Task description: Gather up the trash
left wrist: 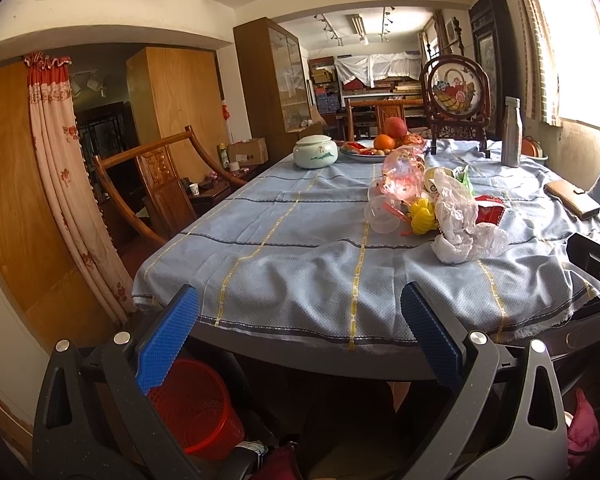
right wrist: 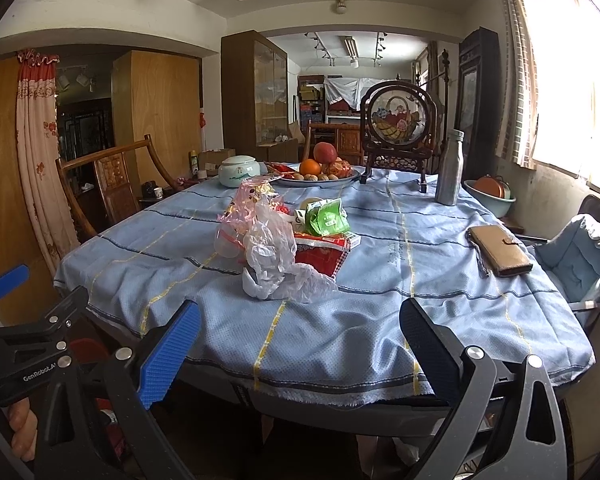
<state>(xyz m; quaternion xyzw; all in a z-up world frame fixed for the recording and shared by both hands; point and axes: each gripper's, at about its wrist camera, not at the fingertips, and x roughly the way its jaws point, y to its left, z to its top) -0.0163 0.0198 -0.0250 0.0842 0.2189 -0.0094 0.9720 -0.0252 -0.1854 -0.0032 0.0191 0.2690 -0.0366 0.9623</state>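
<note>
A pile of trash lies mid-table on the blue cloth: a crumpled white plastic bag (left wrist: 460, 220) (right wrist: 274, 264), pink cellophane (left wrist: 402, 174) (right wrist: 252, 200), a red packet (left wrist: 490, 210) (right wrist: 320, 254), a green wrapper (right wrist: 326, 216), a yellow item (left wrist: 422, 220) and a clear cup (left wrist: 380, 214). A red mesh bin (left wrist: 196, 404) stands on the floor under the table's near left edge. My left gripper (left wrist: 300, 320) is open and empty at the near table edge. My right gripper (right wrist: 300, 336) is open and empty, short of the pile. The left gripper also shows in the right wrist view (right wrist: 10, 276).
On the table (right wrist: 460, 320) are a fruit plate (right wrist: 320, 174), a ceramic jar (right wrist: 238, 170), a framed ornament (right wrist: 398, 120), a metal bottle (right wrist: 450, 168) and a brown wallet (right wrist: 500, 250). Wooden chairs (left wrist: 160, 184) stand left, a cushioned chair (right wrist: 580, 256) right.
</note>
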